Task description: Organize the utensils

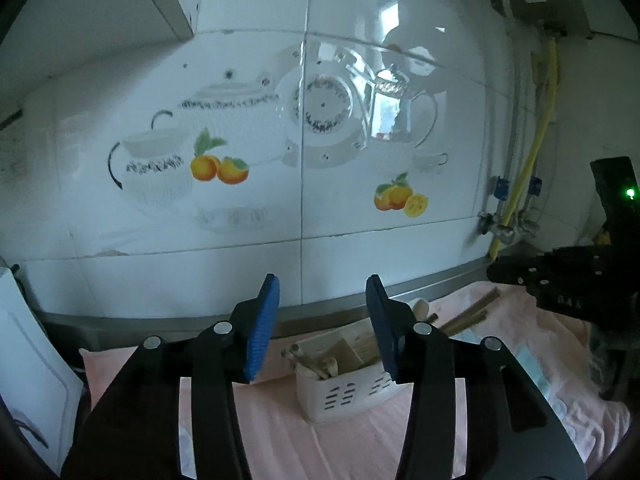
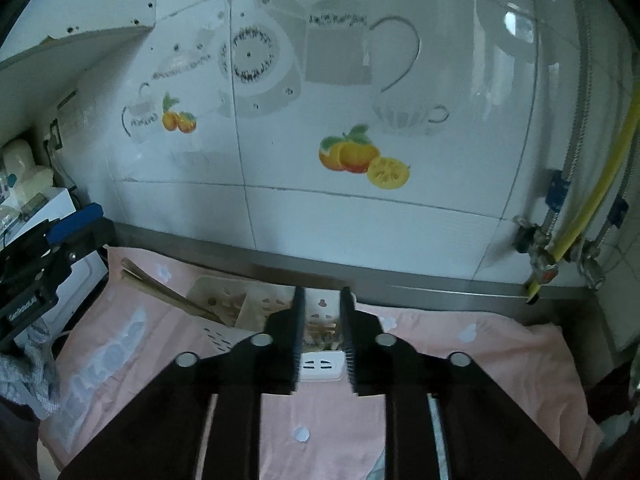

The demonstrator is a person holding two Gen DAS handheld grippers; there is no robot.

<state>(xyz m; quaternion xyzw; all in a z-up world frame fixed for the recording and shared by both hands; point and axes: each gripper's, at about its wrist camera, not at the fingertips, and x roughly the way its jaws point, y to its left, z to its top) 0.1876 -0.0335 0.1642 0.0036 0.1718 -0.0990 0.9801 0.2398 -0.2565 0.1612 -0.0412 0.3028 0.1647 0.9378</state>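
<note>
A white slotted utensil holder [image 1: 344,390] stands on the pink cloth [image 1: 280,432], with wooden utensils [image 1: 320,362] inside. Wooden chopsticks [image 1: 472,312] stick out behind it. My left gripper [image 1: 322,292] is open and empty, above and in front of the holder. In the right wrist view the holder [image 2: 320,364] shows between the fingers, with chopsticks [image 2: 168,292] leaning out to its left. My right gripper [image 2: 322,300] is open with a narrow gap, empty, just above the holder. The right gripper's body [image 1: 560,276] shows at the right of the left wrist view.
A tiled wall with teapot and orange decals [image 1: 304,140] stands close behind the counter. A metal counter edge [image 2: 400,280] runs along it. A yellow gas hose and valves [image 2: 560,240] sit at the right. A white appliance [image 1: 28,360] stands at the left.
</note>
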